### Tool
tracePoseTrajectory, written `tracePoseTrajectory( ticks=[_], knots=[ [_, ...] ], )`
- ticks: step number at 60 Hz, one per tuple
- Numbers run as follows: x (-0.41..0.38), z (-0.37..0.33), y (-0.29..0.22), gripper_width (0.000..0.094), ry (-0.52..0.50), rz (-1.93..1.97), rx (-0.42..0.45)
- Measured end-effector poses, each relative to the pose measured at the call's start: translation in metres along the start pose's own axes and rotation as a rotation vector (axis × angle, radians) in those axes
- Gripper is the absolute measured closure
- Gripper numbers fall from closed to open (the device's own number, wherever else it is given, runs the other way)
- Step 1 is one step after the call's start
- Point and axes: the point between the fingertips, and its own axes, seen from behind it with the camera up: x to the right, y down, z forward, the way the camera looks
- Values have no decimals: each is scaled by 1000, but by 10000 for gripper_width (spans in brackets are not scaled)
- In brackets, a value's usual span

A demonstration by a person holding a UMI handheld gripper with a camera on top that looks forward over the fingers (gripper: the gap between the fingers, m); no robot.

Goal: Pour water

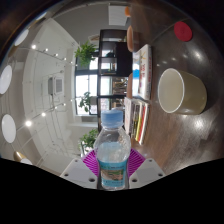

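Observation:
A clear plastic water bottle [113, 148] with a light blue cap and a blue-green label stands between the fingers, and my gripper [113, 166] is shut on it. The purple pads [91, 160] press on both sides of its body at label height. The cap is on. A cream-coloured cup [182, 92] with an open mouth rests on the dark wooden table [160, 130], beyond the fingers and off to the right of the bottle. The whole scene appears turned sideways, so the bottle and gripper are tilted relative to the table.
A small red round object [183, 31] lies on the table past the cup. A flat book or card [140, 70] lies left of the cup. Farther off are a dark chair [112, 55], potted plants [87, 52] and bright windows.

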Motion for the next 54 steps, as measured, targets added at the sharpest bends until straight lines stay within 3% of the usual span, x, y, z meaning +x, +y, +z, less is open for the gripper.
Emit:
tracePoseTrajectory(
  ticks=[30,44,54],
  knots=[
    [12,-15,-79,609,-82,634,152],
    [18,-12,-58,614,-39,625,92],
    [-20,-20,-50,612,-15,252,33]
  ],
)
